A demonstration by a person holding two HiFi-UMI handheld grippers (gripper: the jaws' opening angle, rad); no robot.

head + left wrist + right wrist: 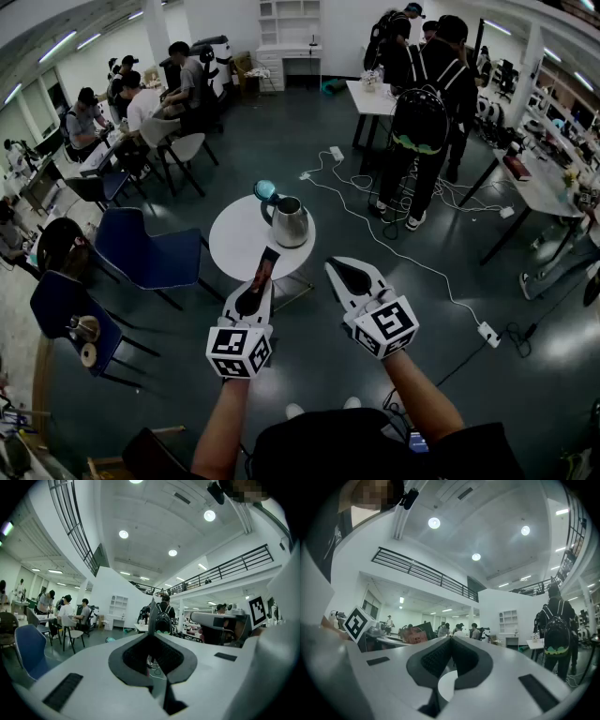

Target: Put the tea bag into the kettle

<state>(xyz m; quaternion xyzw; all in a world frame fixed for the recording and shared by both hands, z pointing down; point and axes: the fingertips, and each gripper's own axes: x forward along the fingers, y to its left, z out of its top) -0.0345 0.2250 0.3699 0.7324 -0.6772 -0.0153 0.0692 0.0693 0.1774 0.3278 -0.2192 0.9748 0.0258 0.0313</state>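
1. Left of centre, the tea bag point(263, 273) shows in the head view only as a brownish sliver. It sits at the tip of the left hand-held gripper point(266, 259). In the left gripper view it stands edge-on as a thin grey strip point(151, 613), and no print on it can be read.
2. The left hand-held gripper is clamped shut on the tea bag, which rises from between the dark pads point(136, 656). Its tip shows against the near part of the round white table point(230, 239), on the near side of the kettle point(291, 223) and apart from it.
3. A teal round object point(265, 190) lies at the table's far edge, just beside the kettle's handle. What it is cannot be made out.
4. The steel kettle stands upright on the right half of the table. Whether its top is open is hard to tell from the head view.
5. The right hand-held gripper point(334, 266) is closed, its jaws pressed together with nothing between them, as the right gripper view point(451, 641) shows. It hangs just off the table's near right edge, beside the left one, touching nothing.
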